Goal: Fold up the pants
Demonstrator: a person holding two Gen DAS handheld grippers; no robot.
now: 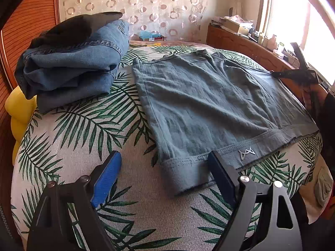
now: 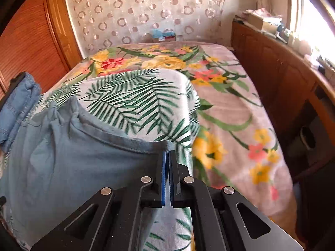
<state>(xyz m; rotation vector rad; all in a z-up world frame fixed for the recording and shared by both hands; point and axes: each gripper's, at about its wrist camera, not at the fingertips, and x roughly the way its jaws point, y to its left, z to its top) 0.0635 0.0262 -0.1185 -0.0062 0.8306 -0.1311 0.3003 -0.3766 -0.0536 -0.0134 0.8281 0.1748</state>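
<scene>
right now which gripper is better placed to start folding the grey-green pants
Right: the right gripper is already shut on the grey-green pants at their far corner. The left gripper hangs open over the waistband, gripping nothing.

Left gripper [image 1: 165, 163] jaws wide apart; right gripper [image 2: 167, 154] jaws clamped.
</scene>
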